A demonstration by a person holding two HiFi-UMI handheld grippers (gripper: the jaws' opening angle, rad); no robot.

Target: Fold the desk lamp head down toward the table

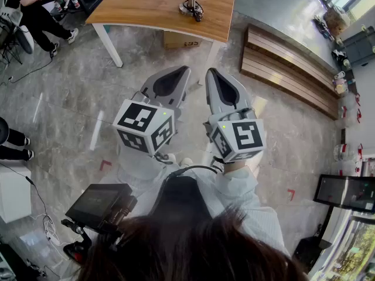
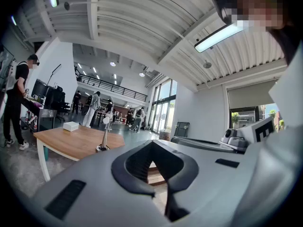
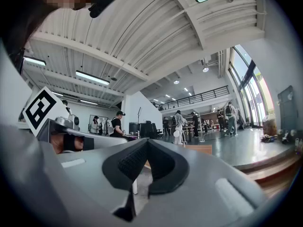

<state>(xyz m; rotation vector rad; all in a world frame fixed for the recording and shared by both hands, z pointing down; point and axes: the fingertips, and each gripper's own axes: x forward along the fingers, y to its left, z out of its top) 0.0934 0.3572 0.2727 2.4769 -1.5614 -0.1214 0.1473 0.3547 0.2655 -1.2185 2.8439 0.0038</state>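
A slim desk lamp [image 1: 192, 2] stands upright on the wooden table [image 1: 152, 7] at the far side of the head view. In the left gripper view the lamp [image 2: 105, 134] rises near the table's [image 2: 66, 143] right end, and in the right gripper view the lamp [image 3: 179, 136] looks small and distant. My left gripper [image 1: 183, 70] and right gripper [image 1: 211, 72] hang side by side over the floor, well short of the table and pointing level toward it. The jaws of the left gripper [image 2: 152, 143] are shut with nothing between them. So are those of the right gripper [image 3: 147, 139].
A cardboard box [image 1: 184, 40] sits under the table, and a white box [image 2: 71, 126] lies on it. Wooden benches [image 1: 287, 69] run along the right. A person [image 1: 29, 10] sits at the far left. A screen on a stand [image 1: 99, 206] is near my left side.
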